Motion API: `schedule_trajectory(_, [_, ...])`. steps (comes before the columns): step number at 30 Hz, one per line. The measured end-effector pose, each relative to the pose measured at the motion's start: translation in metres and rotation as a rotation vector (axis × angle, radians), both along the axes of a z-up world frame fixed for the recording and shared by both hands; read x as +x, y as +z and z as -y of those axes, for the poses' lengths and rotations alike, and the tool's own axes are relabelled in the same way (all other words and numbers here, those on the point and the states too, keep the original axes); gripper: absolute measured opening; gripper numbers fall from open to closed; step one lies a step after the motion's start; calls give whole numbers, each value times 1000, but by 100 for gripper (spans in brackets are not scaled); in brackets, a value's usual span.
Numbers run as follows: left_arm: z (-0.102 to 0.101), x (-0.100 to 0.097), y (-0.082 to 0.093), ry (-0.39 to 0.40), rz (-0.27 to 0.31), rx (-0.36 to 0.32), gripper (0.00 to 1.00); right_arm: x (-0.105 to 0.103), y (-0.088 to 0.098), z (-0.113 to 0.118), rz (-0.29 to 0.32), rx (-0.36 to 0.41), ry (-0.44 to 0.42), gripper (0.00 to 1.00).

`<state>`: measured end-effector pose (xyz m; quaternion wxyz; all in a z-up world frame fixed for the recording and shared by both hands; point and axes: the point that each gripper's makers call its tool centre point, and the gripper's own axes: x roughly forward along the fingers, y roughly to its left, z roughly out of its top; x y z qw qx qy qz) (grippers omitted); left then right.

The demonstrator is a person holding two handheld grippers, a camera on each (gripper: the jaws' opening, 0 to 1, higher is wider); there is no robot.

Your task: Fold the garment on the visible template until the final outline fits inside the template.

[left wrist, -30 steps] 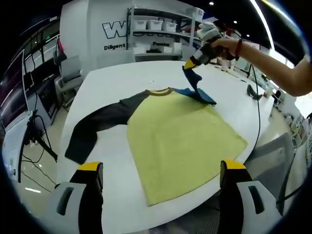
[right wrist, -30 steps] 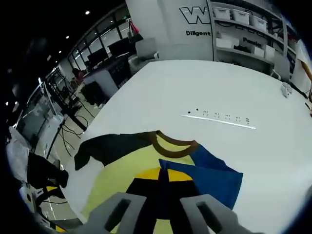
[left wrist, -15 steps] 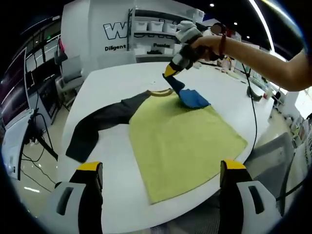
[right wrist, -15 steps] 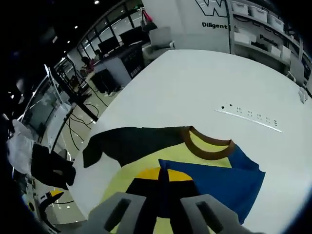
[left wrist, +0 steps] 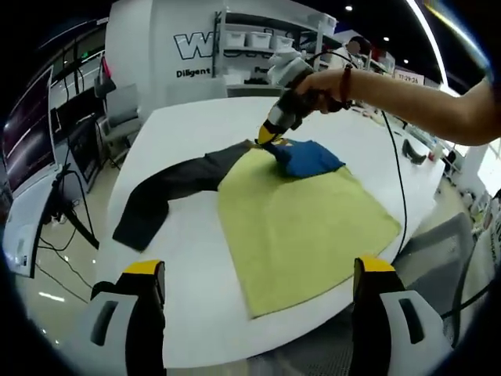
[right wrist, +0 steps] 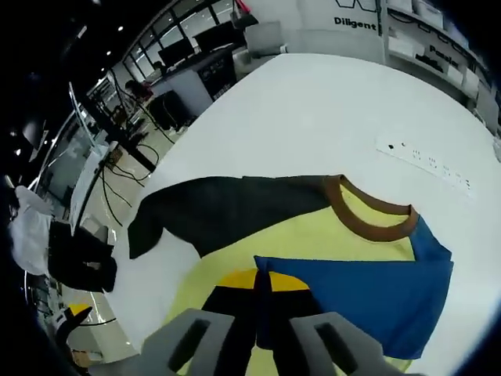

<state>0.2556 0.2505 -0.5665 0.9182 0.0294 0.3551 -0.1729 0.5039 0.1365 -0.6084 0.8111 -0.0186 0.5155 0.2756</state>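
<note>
A long-sleeved shirt lies flat on the white table (left wrist: 196,266). Its body is yellow-green (left wrist: 305,219), with a brown collar (right wrist: 368,223) and a dark sleeve (left wrist: 168,192) stretched out to the left. The blue sleeve (left wrist: 309,157) is folded inward over the chest. A person's hand holds my right gripper (left wrist: 270,133) low over the collar, and the gripper (right wrist: 261,286) is shut on the edge of the blue sleeve (right wrist: 376,290). My left gripper (left wrist: 258,266) hangs open near the table's front edge, short of the shirt's hem, with nothing between its jaws.
A strip of small dark marks (right wrist: 427,160) lies on the table beyond the collar. A cable (left wrist: 395,180) runs over the table's right side. White shelves with bins (left wrist: 258,47) stand behind. A grey chair (left wrist: 121,125) and desks with monitors (right wrist: 168,102) are off to the left.
My right gripper has carried the blue sleeve down and leftward, from above the table's far side to just over the collar. The sleeve now lies bunched on the chest. The left gripper stayed open.
</note>
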Motion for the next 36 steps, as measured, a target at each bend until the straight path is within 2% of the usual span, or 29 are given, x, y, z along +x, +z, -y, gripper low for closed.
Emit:
schedule_trajectory(14, [-7,-3,-3,21,0,-3,99,-13,-48,-15,-77,-30,7,0])
schedule_trajectory(18, [-9,-4,-7,31,-7,-6,99,-15,-62,-21,-77,-36,48,0])
schedule_trajectory(22, [-6,-4,-8,32,-5,-21,99,-26,-60,-33,-83,17,103,3])
schedule_trajectory(27, [-4,-2,-8,19,-6,-17,99,-29,-45,-42,-57,70,139,9])
schedule_trajectory(29, [-3,-1,-7,17,0,-18,99,-29,-42,-39,-44,70,142,14])
schedule_trajectory(31, [-4,-1,-6,21,6,-20,99,-28,-41,-32,2,44,158,17])
schedule_trajectory(36, [-1,-2,-6,15,6,-19,99,-33,-40,-22,1,73,141,21])
